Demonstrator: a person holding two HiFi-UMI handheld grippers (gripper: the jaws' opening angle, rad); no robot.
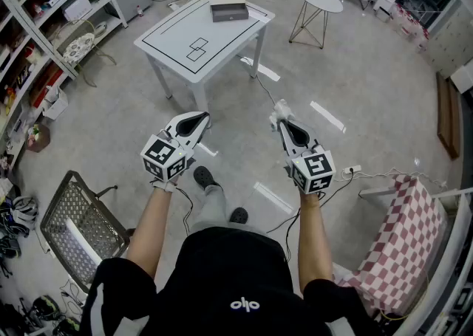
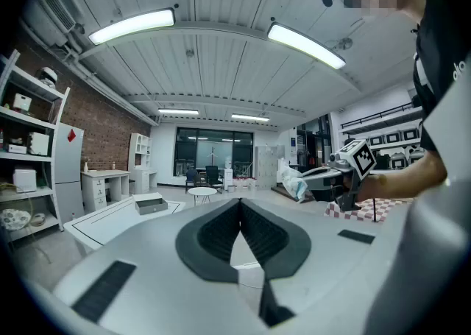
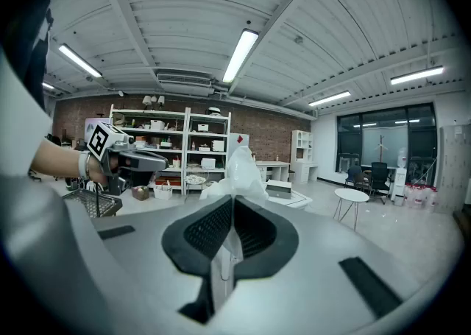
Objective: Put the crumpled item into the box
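Well short of the tabletop [image 1: 174, 35], the right tongs [image 3: 232, 210] are pinching the crumpled item [image 3: 241, 168] for carrying toward the box [image 1: 229, 11] at its far edge; the left tongs [image 2: 240, 210] are hanging closed, empty.

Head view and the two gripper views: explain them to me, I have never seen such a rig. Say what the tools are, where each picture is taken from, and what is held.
A person stands in a room with a hand-held two-jaw gripper in each hand. The head view looks down from a camera on the person's head. The other two views each look along one gripper's own jaws. The left gripper is shut and empty. The right gripper is shut on a crumpled white item. Ahead stands a white table with a dark box on it, apart from both grippers.
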